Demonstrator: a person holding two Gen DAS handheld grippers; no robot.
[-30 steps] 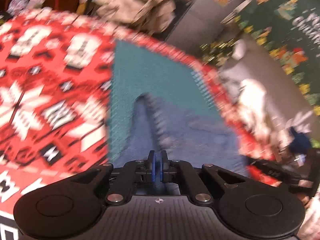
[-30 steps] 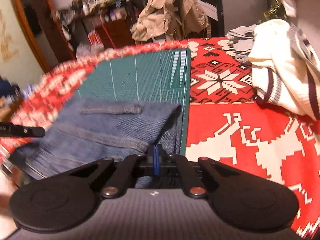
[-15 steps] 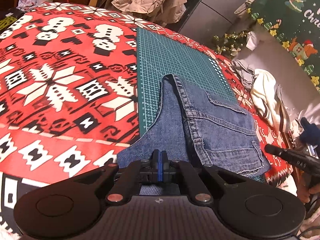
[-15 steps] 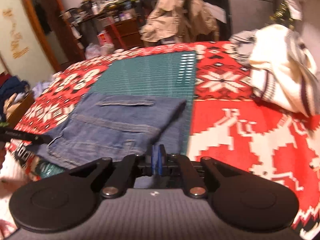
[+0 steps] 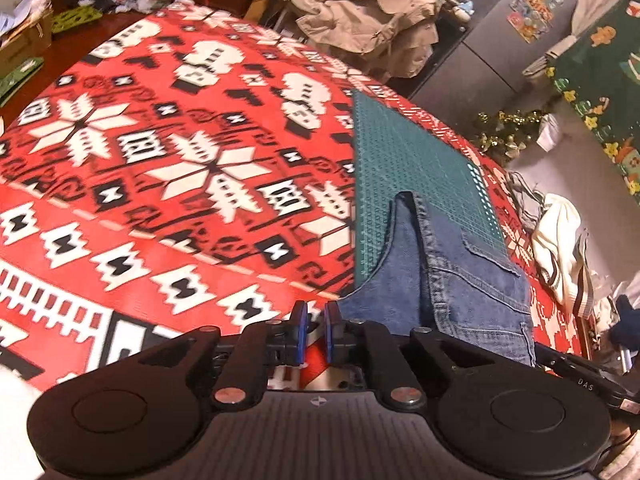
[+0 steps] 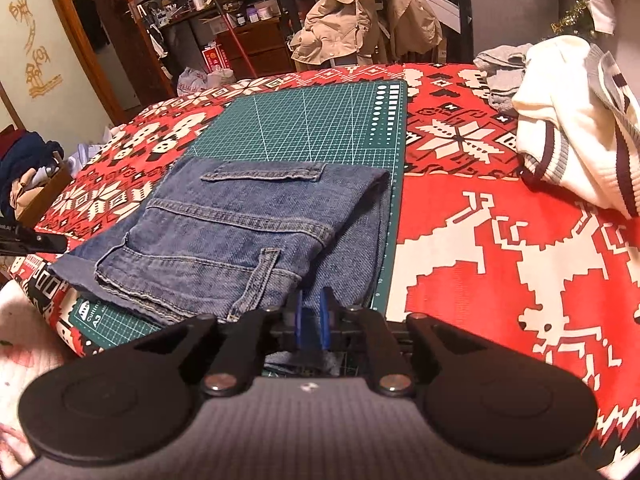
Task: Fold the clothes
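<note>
At the bottom of the left wrist view, the left tool [image 5: 315,330] stands with its blue pads a narrow gap apart; its jaws have just been opening, and only the red patterned cloth [image 5: 160,208] shows between them, with the jeans' edge just to the right. At the bottom of the right wrist view, the right tool [image 6: 310,322] is likewise parted by a slim gap, its jaws having just been opening; it hangs over the near edge of the denim without pinching it.

One pair of folded jeans [image 6: 248,232] lies at centre frame on one green cutting mat [image 6: 320,120], which lies on the cloth covering the worktop. The right view shows the jeans broadside, with a pocket and a belt loop, and the mat's near corner peeking out at lower left. The left view shows them end-on at right of centre, one leg reaching off the mat onto the cloth.

Only the right view shows clearly the cream striped sweater [image 6: 576,128] at upper right, with a grey garment [image 6: 500,76] behind it. Both views show one beige jacket [image 5: 372,12] draped beyond the worktop's far edge.
</note>
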